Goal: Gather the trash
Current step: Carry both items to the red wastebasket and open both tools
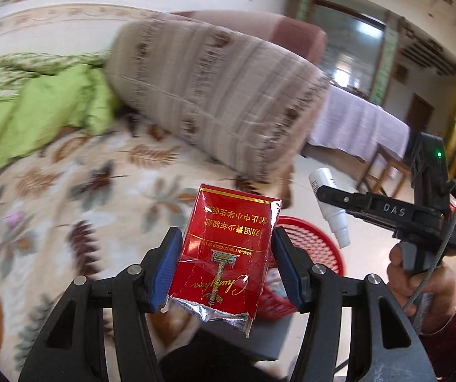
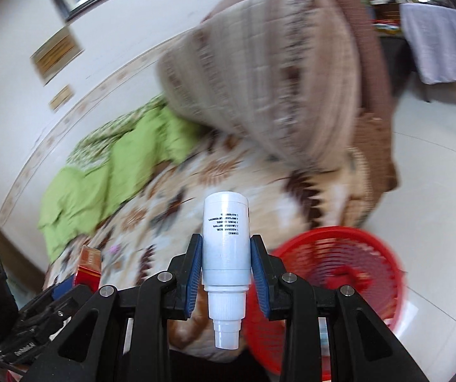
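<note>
My left gripper (image 1: 226, 251) is shut on a crumpled red cigarette pack (image 1: 228, 254) with torn silver foil at its near end, held over the edge of a leaf-patterned bed. My right gripper (image 2: 226, 254) is shut on a small white plastic bottle (image 2: 226, 254), nozzle toward the camera. In the left wrist view that bottle (image 1: 331, 207) and the right gripper (image 1: 330, 191) show at the right, with a hand in a red sleeve on the handle. A red mesh basket (image 2: 339, 270) stands on the floor just right of the bottle; its rim (image 1: 310, 238) shows behind the pack.
A bed with a leaf-print sheet (image 1: 68, 191), a green quilt (image 1: 27, 111) and a large striped bolster pillow (image 1: 221, 89) fills the left. A table with a lilac cloth (image 1: 358, 124) and a wooden chair (image 1: 384, 168) stand beyond on the pale tiled floor (image 2: 435, 191).
</note>
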